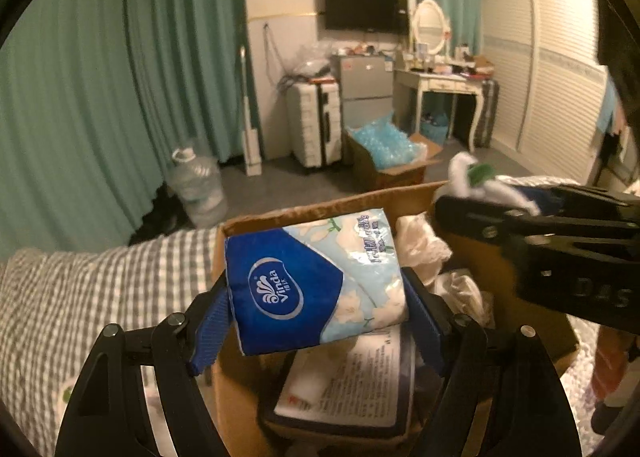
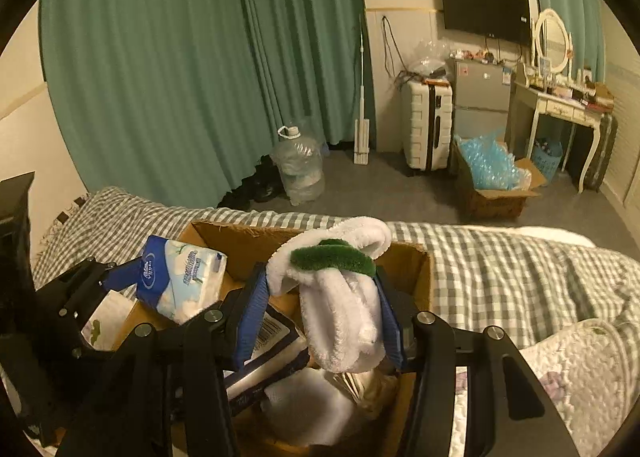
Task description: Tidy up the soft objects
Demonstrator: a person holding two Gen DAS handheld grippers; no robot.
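- Left tongs (image 1: 316, 309) clamped on a blue and white tissue pack (image 1: 316, 277), blue pads pressed against both its short sides.
- Pack held tilted above the open cardboard box (image 1: 256, 221), over the box's left half, clear of what lay inside.
- Right tongs (image 2: 322, 317) clamped on a white plush toy with a green patch (image 2: 340, 297), pinched between both blue pads.
- Toy hung over the middle of the box (image 2: 412, 269), its lower end dangling above the contents, its upper end level with the box's far rim.
- Inside the box: a flat packet with printed text (image 1: 356, 381) near the front edge, crumpled white soft items (image 1: 420, 245) toward the far right corner.
- Box sat on the bed, on a grey checked cover (image 2: 480, 269), with a quilted floral cover (image 2: 580, 373) at the bed's right edge.
- Beyond the bed: green curtains (image 2: 180, 77), a large water bottle (image 2: 298, 167) on the floor, a white suitcase (image 2: 426, 125), a 2nd carton of blue plastic packaging (image 2: 490, 173), a wall television (image 2: 484, 9).
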